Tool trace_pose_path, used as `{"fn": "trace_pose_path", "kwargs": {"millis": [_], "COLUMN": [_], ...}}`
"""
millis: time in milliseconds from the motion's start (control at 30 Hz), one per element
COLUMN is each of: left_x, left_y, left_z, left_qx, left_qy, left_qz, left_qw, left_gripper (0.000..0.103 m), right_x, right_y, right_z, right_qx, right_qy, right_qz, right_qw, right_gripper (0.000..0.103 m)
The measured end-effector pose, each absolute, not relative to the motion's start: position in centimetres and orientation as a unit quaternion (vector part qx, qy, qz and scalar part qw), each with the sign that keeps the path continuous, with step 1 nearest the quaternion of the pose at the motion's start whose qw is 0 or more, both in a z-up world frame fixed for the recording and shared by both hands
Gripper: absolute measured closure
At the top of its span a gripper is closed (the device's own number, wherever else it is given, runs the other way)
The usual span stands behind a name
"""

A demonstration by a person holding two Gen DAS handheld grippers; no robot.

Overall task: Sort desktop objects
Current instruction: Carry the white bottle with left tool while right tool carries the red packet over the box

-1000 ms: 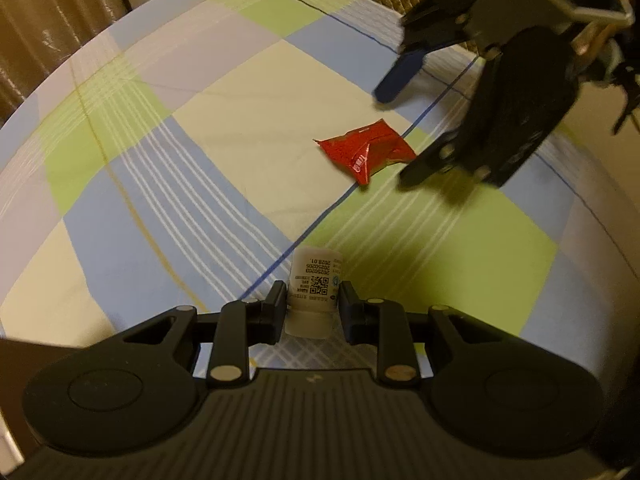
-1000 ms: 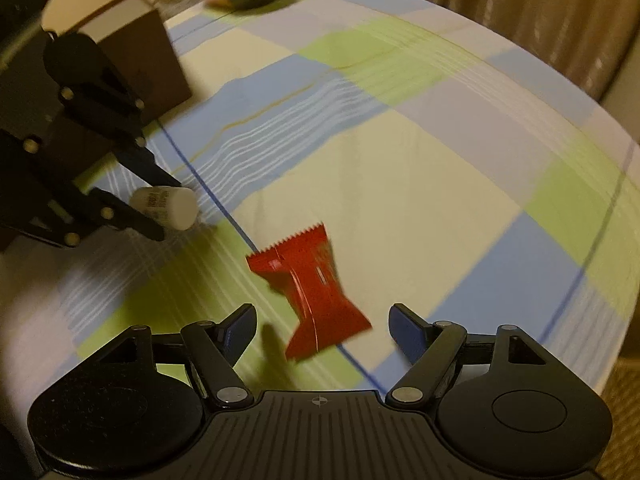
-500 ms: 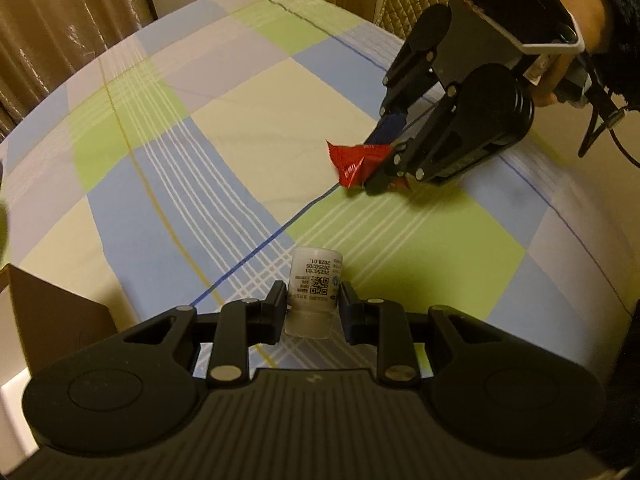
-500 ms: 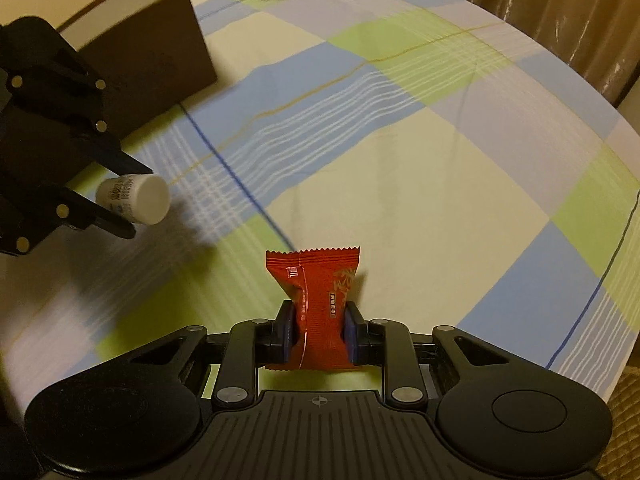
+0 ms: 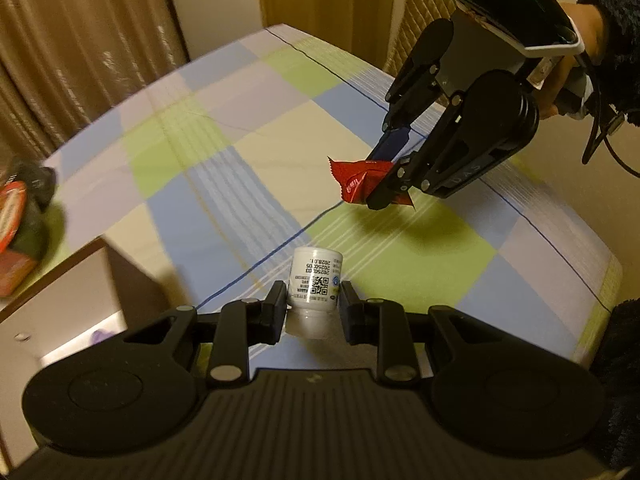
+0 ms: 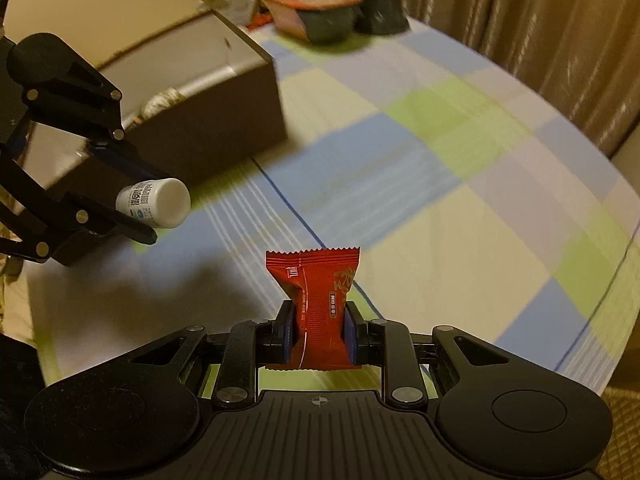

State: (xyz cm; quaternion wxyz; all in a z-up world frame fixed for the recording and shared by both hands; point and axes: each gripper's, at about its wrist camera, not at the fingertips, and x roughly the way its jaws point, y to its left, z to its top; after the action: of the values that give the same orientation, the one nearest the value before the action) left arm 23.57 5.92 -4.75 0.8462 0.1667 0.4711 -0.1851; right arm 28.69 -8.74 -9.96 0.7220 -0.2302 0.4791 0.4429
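Carrying: both grippers loaded, both items lifted off the cloth.

Left wrist view
- left gripper (image 5: 313,307): clamped on one white bottle (image 5: 316,280), long axis pointing forward along the fingers, cap end away.
- right gripper (image 5: 387,179): ahead and to the right, pinched on one red packet (image 5: 360,178), held above the checked cloth (image 5: 224,184).
- box (image 5: 72,292): just left of the bottle and lower; the left gripper is the nearer one.

Right wrist view
- right gripper (image 6: 320,330): closed on the packet (image 6: 318,300) at its waist, long axis upright, serrated edge on top.
- left gripper (image 6: 132,210): off to the left, bottle (image 6: 154,203) lying sideways between its fingers, beside the box wall.
- box (image 6: 224,120): one, open top, ahead-left of the packet, a few small items inside, too blurred to name.
- bowls: two dark tubs (image 6: 320,12) beyond the box, blurred.

Judgement: if the box is the bin, both drops go leftward.
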Motion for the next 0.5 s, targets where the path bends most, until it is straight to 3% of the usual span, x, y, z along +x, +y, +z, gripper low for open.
{"fn": "trace_pose_path", "kwargs": {"millis": [500], "left_x": [16.6], "left_y": [15.2], "left_z": [0.0], "left_qx": [0.168], "left_qy": [0.454], "left_qz": [-0.103], "left_qw": [0.869], "left_gripper": [0.08], "right_x": [24.4], "right_y": [2.9], "right_z": [-3.7], "right_qx": [-0.226], "right_qy": [0.416], "right_qz": [0.52], "right_qw": [0.711], "right_gripper": [0.079]}}
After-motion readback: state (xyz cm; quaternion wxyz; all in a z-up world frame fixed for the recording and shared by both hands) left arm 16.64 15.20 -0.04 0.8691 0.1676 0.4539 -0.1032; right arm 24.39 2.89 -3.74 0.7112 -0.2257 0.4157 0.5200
